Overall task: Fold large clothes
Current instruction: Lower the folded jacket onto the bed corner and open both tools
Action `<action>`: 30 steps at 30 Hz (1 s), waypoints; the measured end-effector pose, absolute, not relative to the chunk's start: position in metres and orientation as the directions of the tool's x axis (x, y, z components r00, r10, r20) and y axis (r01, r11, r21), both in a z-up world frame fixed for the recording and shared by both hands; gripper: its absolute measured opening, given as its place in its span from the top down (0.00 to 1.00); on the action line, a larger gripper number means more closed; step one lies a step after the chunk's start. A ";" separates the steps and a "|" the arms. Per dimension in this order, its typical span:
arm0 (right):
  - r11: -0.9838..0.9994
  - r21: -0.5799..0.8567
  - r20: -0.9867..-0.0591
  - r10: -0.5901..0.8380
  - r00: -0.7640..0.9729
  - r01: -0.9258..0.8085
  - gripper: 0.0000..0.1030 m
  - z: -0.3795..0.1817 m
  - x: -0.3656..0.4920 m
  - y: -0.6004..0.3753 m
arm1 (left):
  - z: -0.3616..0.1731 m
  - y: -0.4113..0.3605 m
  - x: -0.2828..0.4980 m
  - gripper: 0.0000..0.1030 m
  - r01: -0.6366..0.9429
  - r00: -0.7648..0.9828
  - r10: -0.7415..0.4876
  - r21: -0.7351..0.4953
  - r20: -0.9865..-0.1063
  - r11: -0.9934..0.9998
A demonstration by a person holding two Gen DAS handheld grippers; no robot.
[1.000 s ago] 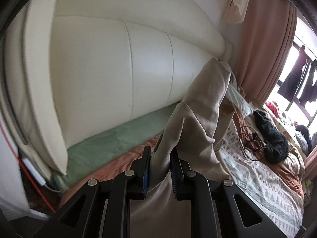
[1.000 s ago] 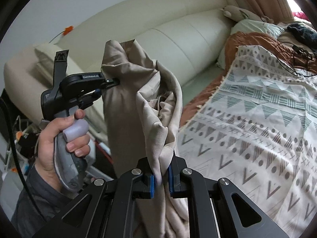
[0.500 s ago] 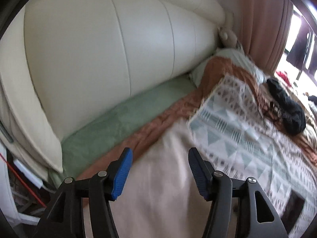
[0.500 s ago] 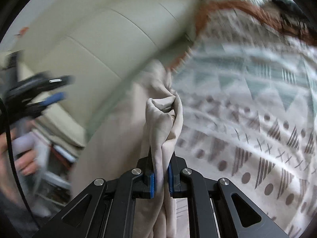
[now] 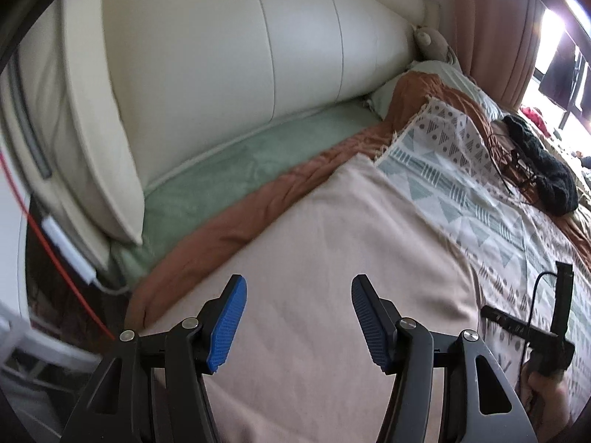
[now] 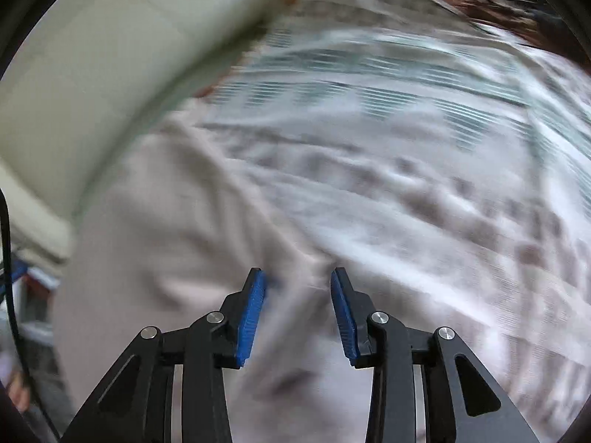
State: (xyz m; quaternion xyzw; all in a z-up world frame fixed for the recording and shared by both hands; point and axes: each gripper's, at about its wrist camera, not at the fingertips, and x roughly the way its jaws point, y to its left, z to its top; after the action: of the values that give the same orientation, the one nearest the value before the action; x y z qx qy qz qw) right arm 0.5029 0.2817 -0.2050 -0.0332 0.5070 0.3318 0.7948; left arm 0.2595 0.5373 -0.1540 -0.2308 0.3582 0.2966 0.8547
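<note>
The beige garment [image 5: 332,258] lies spread flat on the bed, over the patterned blanket [image 5: 461,192] and the rust-brown cover [image 5: 266,206]. My left gripper [image 5: 298,317] is open and empty just above the garment's near part. My right gripper [image 6: 298,306] is open and empty, low over the same beige garment [image 6: 177,229]; that view is motion-blurred. The right tool and the hand holding it show at the lower right of the left wrist view [image 5: 546,339].
A cream padded headboard [image 5: 221,74] runs along the left with a green sheet [image 5: 236,170] below it. A black knitted item [image 5: 543,170] and cables lie far right on the bed. A pink curtain [image 5: 495,26] hangs at the back. A white charger and red cord [image 5: 70,247] hang at the bed's left edge.
Both grippers held the garment up a second ago. The left let go first, then the right, and the garment now lies flat on the bed.
</note>
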 end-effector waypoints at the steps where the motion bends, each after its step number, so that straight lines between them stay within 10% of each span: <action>1: 0.780 0.287 -0.829 0.493 0.264 -0.556 0.64 -0.205 0.503 0.275 | -0.157 0.535 0.257 0.41 -0.675 0.565 0.342 -0.182 -0.751 0.715; 7: 0.771 0.289 -0.820 0.505 0.268 -0.567 0.64 -0.189 0.491 0.247 | -0.166 0.515 0.240 0.40 -0.687 0.548 0.360 -0.161 -0.755 0.708; 12: 0.742 0.309 -0.799 0.542 0.262 -0.595 0.61 -0.166 0.473 0.232 | -0.159 0.497 0.229 0.18 -0.684 0.577 0.362 -0.190 -0.732 0.704; 18: 0.741 0.278 -0.782 0.544 0.304 -0.611 0.48 -0.135 0.455 0.211 | -0.141 0.474 0.221 0.09 -0.653 0.626 0.350 -0.223 -0.697 0.724; 23: 0.752 0.257 -0.759 0.546 0.355 -0.606 0.06 -0.107 0.451 0.186 | -0.126 0.454 0.221 0.07 -0.633 0.649 0.337 -0.239 -0.682 0.736; 30: 0.797 0.189 -0.709 0.515 0.482 -0.574 0.03 -0.066 0.436 0.130 | -0.101 0.411 0.223 0.07 -0.583 0.701 0.327 -0.245 -0.633 0.775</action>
State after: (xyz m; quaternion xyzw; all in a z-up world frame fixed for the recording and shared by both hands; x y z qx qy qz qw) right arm 0.4357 0.1302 -0.0657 -0.0369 0.3986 0.3168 0.8599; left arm 0.2227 0.4107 -0.1011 -0.2194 0.2913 0.2540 0.8958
